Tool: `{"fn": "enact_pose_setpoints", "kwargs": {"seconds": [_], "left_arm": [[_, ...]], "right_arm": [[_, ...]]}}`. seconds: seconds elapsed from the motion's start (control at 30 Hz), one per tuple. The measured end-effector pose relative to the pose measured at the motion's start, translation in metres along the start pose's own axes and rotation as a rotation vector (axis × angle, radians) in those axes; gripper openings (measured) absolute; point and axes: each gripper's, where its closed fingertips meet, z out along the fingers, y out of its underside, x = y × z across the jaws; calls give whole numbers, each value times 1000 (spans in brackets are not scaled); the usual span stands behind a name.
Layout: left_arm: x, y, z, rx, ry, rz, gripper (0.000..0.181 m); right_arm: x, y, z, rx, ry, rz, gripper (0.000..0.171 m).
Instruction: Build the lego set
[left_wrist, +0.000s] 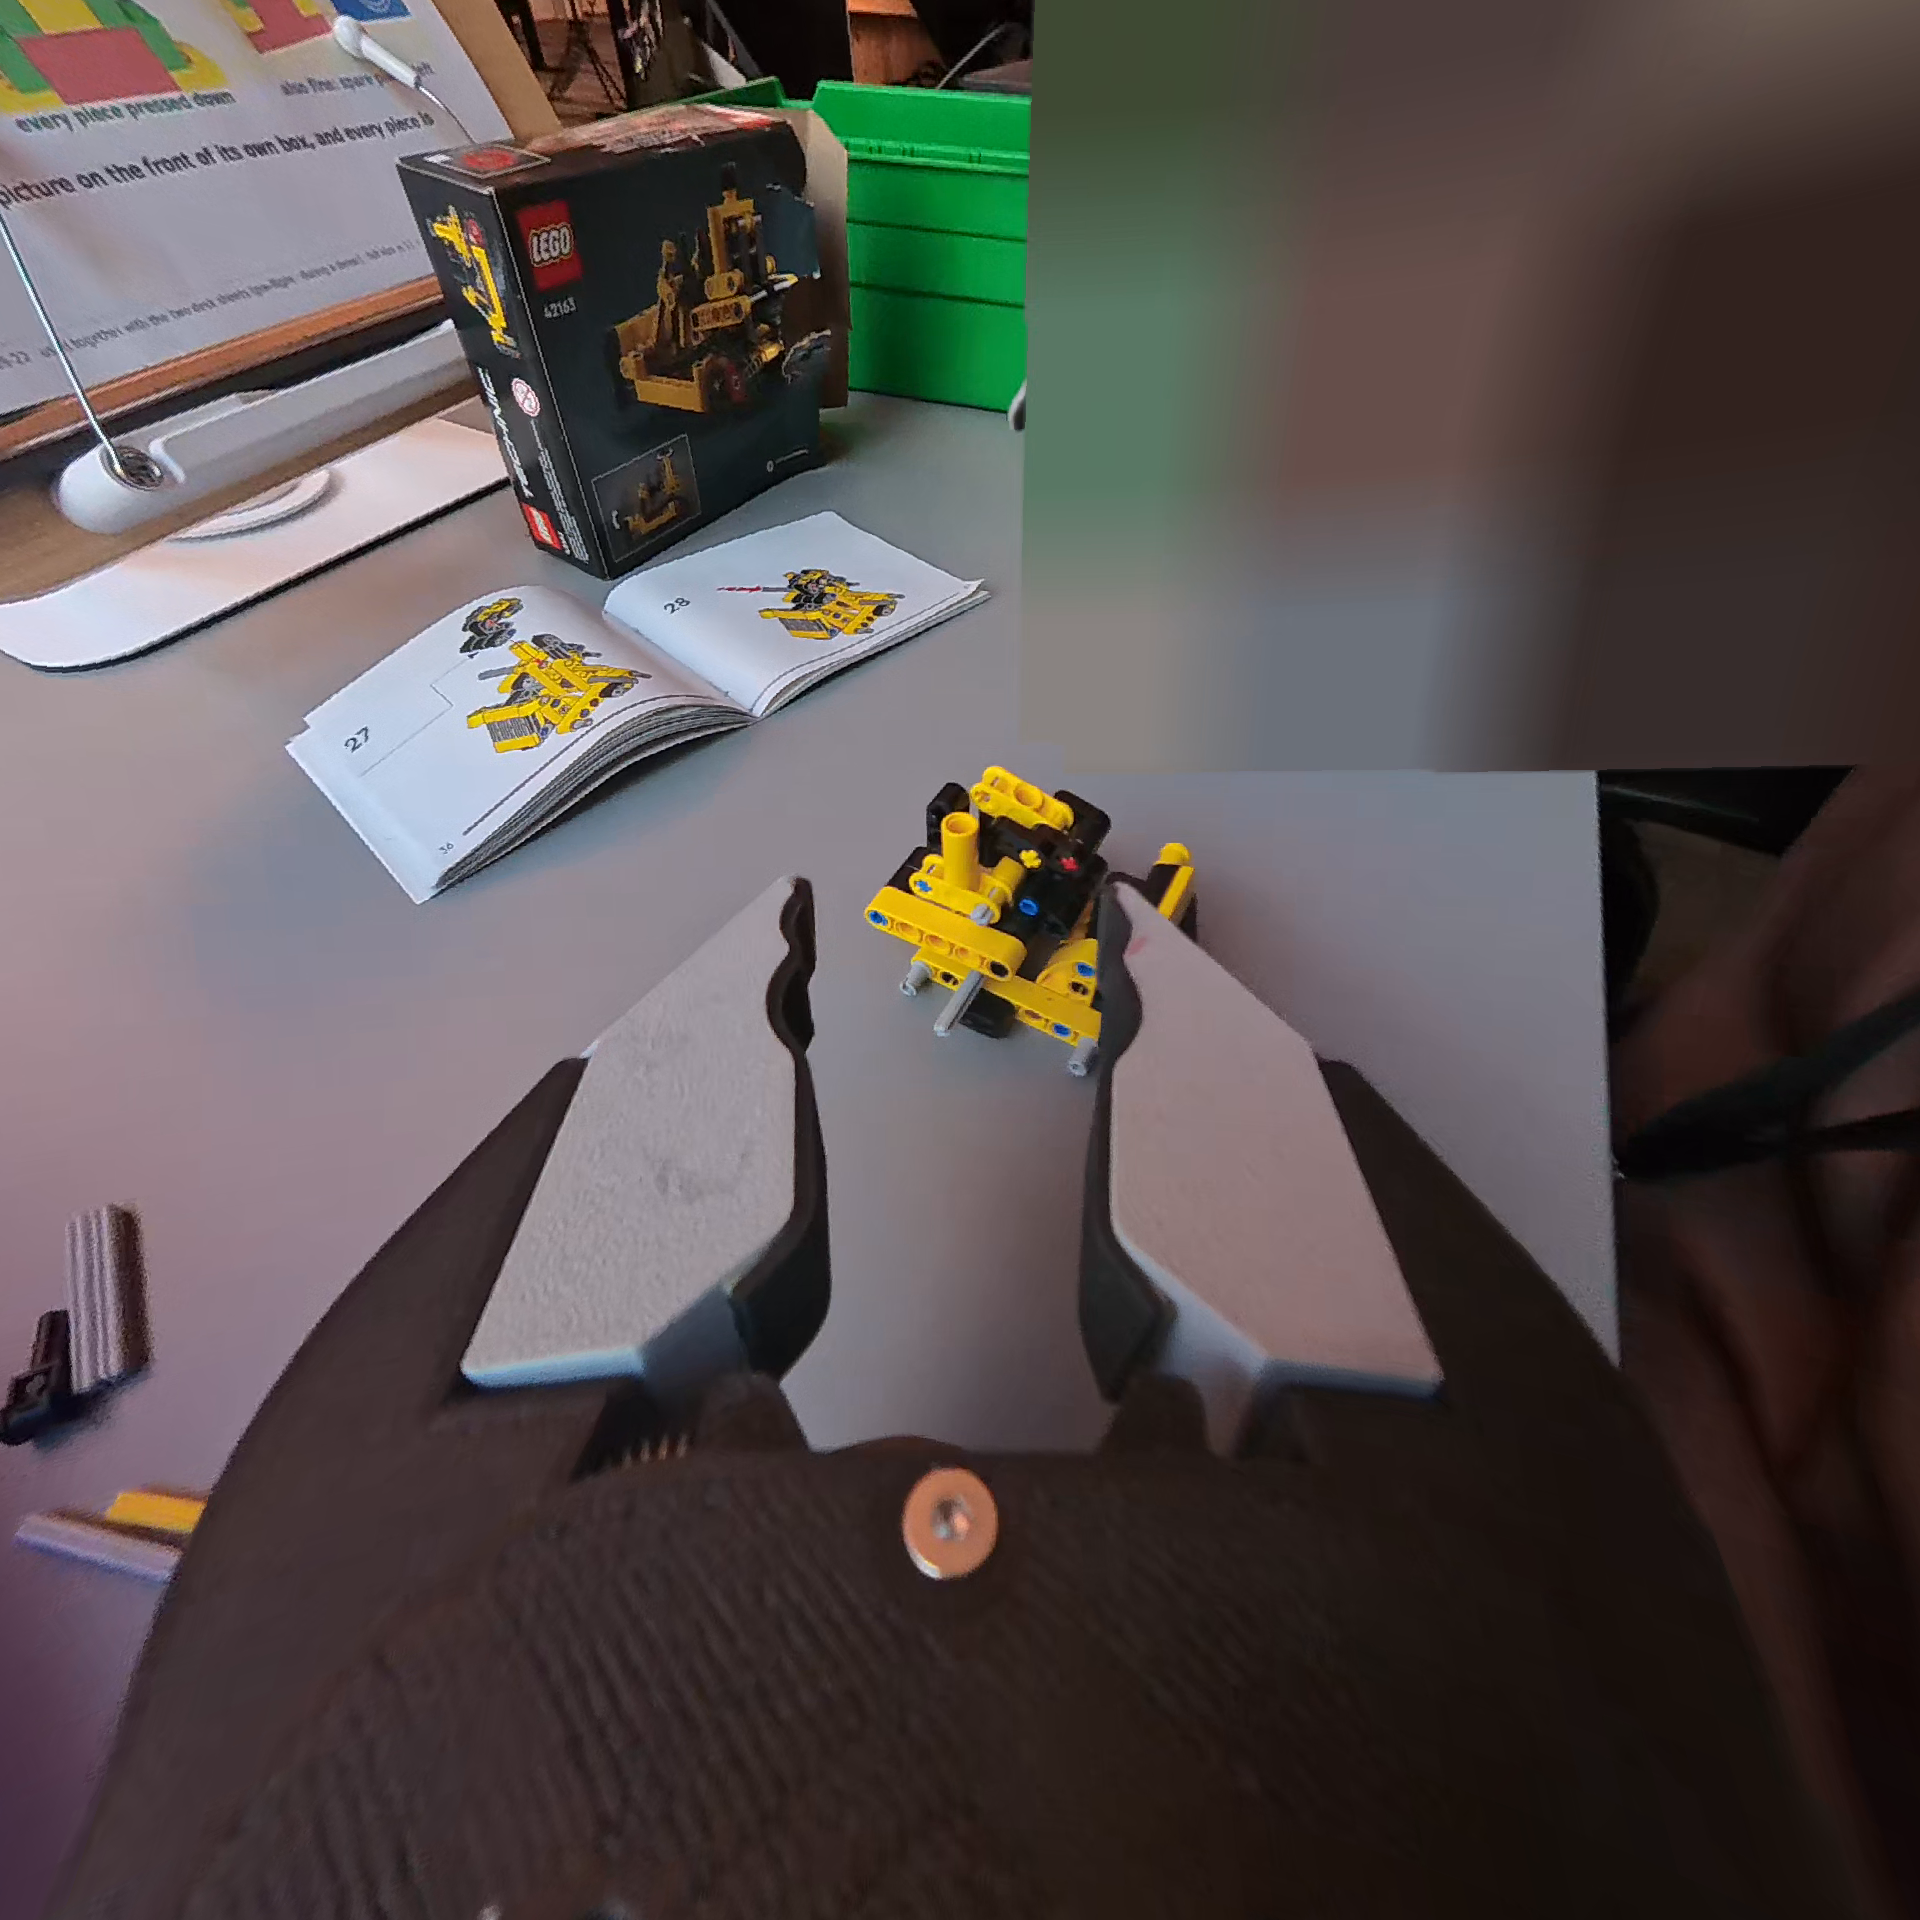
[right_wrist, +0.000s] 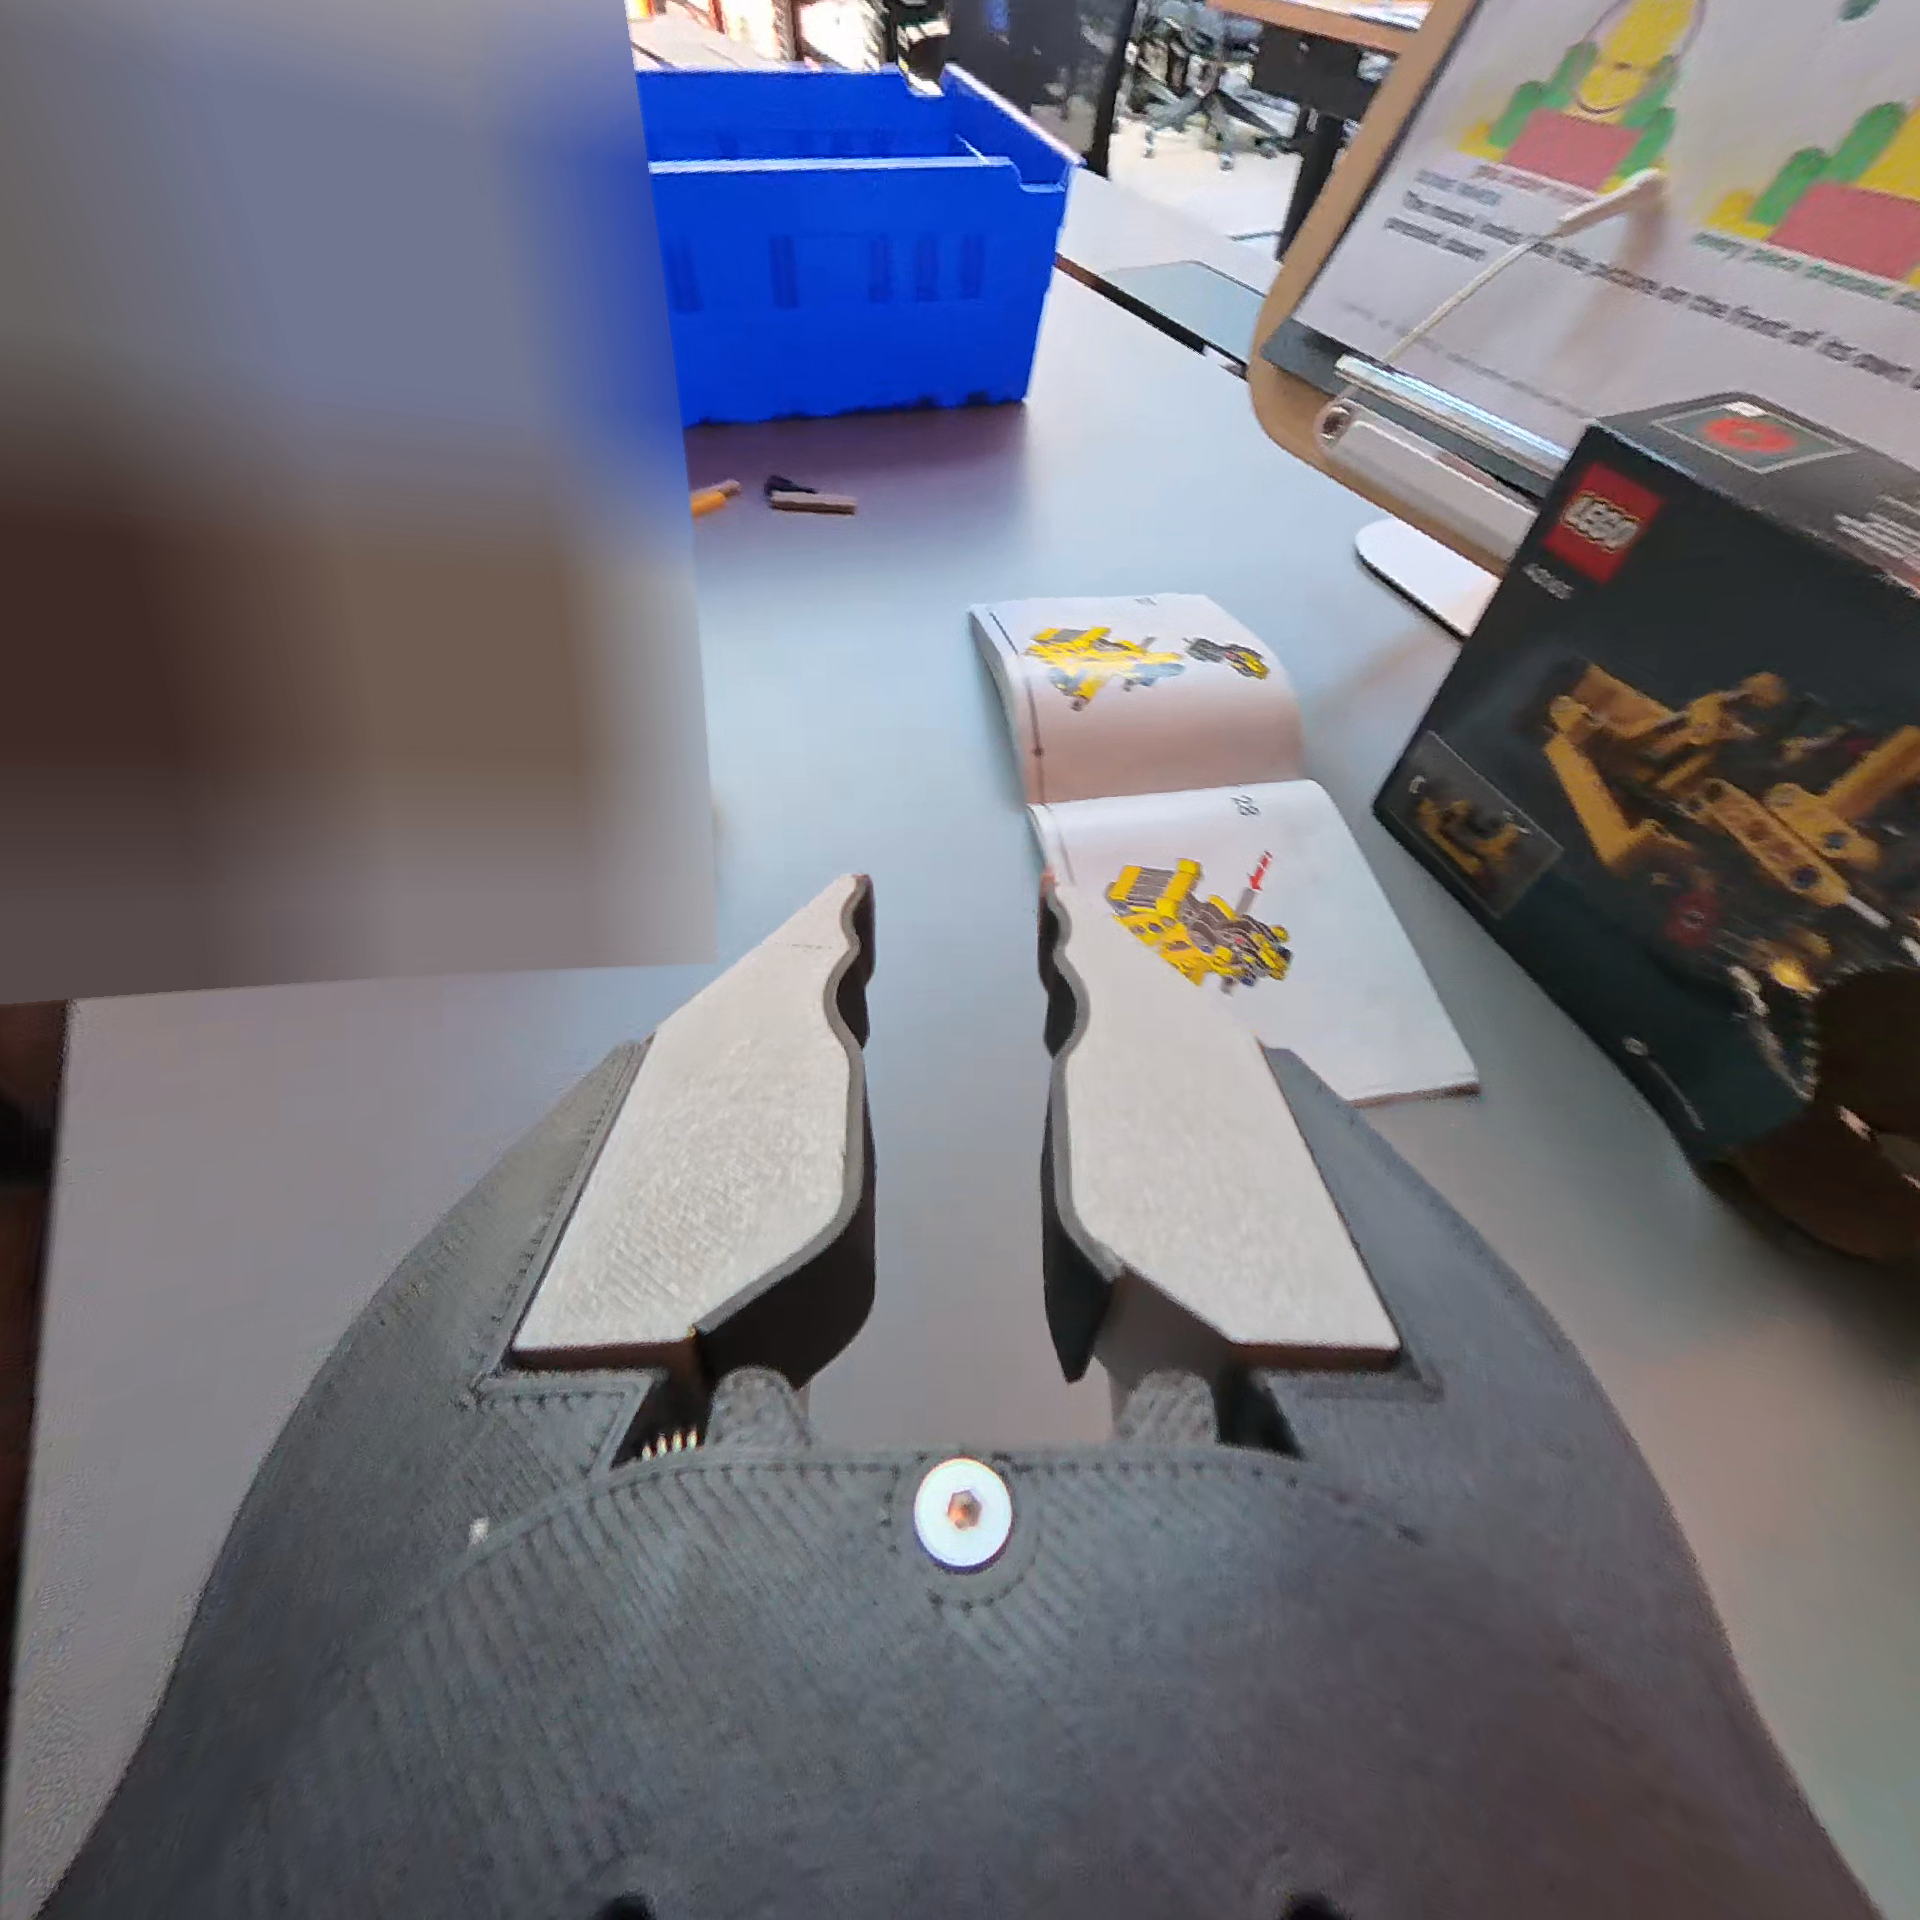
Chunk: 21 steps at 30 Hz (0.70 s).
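— Yellow and black, mostly: the half-built toy-brick vehicle model stands on the grey tabletop, just ahead of the left gripper. Which way does it lie?

— Its long axis runs from the near right toward the far left in the left wrist view. A row of yellow holed beams forms the near side, grey axle pins stick out toward the camera, and a short yellow tube stands upright on top.

— And the tongs?

— The left gripper's grey-faced fingers are spread wide and grip nothing; the right-hand finger's tip overlaps the model's edge, though I cannot tell whether it touches. The gripper is angled down over the table. The right gripper also stands released and empty, aimed low across bare tabletop toward the blue plastic bin.

— Anything printed?

— An open instruction booklet lies flat beyond the model, showing build diagrams. Behind it stands the black cardboard set box with a red logo square and a picture of a yellow bulldozer. A printed sheet on a white stand is to its left, a green plastic bin to its right. Small loose pieces, grey and black, lie at the left edge.
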Motion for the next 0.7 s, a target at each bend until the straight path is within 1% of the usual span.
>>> {"fn": "enact_pose_setpoints", "kwargs": {"seconds": [0.2, 0.33, 0.47, 0.7], "left_arm": [[-7, 3, 1, -26, -107, 121, 50], [-11, 5, 2, -39, -94, 72, 47], [-15, 2, -1, -11, -82, 19, 43], [-17, 1, 0, -6, -74, 13, 40]], "right_arm": [[20, 15, 2, -86, 127, -20, 26], [24, 17, 2, -92, 149, -21, 25], [29, 17, 0, -89, 165, -9, 24], [31, 15, -3, -70, 169, 9, 24]]}}
